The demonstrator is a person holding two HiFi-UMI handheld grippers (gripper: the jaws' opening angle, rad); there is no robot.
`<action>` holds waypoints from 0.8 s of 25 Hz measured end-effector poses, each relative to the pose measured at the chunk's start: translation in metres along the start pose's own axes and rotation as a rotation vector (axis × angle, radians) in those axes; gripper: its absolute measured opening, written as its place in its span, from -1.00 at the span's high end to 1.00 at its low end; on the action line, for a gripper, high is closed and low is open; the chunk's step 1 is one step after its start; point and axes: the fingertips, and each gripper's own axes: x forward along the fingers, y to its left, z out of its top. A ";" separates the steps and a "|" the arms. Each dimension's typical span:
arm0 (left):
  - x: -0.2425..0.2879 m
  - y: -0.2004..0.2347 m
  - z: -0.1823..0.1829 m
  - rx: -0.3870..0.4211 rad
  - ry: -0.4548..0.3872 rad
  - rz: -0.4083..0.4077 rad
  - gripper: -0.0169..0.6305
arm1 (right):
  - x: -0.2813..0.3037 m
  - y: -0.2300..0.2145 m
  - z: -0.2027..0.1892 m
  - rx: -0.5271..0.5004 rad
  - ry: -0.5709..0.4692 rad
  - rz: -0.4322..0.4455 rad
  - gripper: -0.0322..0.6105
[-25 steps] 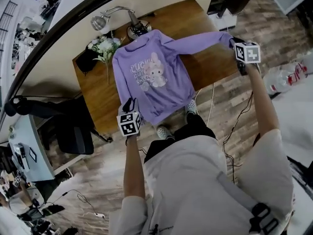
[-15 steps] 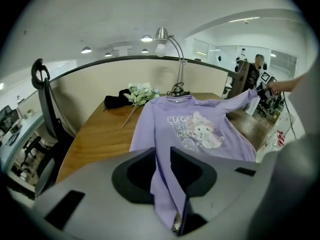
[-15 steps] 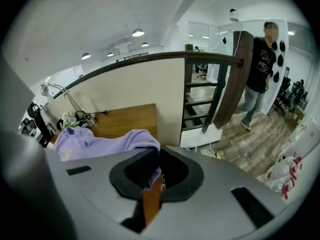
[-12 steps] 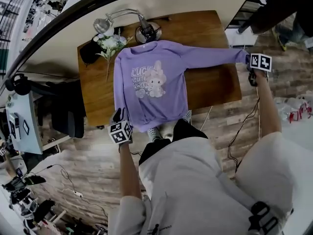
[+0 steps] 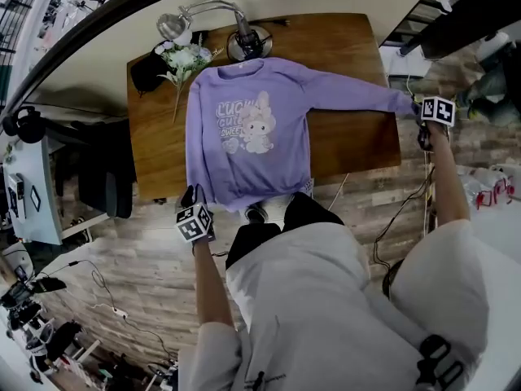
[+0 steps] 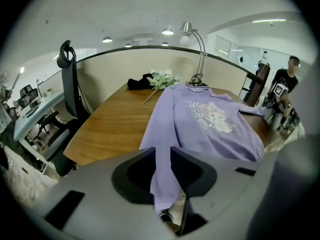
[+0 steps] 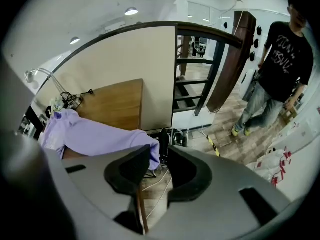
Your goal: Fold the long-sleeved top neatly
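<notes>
Count: one long-sleeved top (image 5: 248,133), purple, with a printed cartoon figure and lettering on the chest; one wooden table (image 5: 342,47); two claws; one desk lamp (image 5: 175,24); one bunch of flowers (image 5: 183,58); one black item (image 5: 146,70) beside the flowers, kind not clear.

The top lay front-up and flat on the table, collar toward the lamp base at the far edge, hem hanging over the near edge. One sleeve ran straight out to the table's right end, its cuff past the edge.

Left claw (image 5: 194,195): at the top's near left corner, off the table edge. Its jaws were pinched on a strip of the purple fabric, which passed between them and hung below.

Right claw (image 5: 417,116): at the outstretched cuff. Its jaws had just been opening and stood spread; the cuff tip lay against one jaw at the mouth of the gap, not squeezed.

View differences: only the head view showed the whole garment and both claws at once. The left gripper view alone showed the pinch on the fabric and an office chair (image 6: 67,84) by the table. The right gripper view alone showed the loose cuff, cables on the floor below it, and one person standing (image 7: 282,49) in a black T-shirt.
</notes>
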 end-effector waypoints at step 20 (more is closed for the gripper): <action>0.017 0.037 -0.115 -0.138 0.054 -0.327 0.21 | -0.070 0.481 -0.116 -0.653 -0.070 0.514 0.55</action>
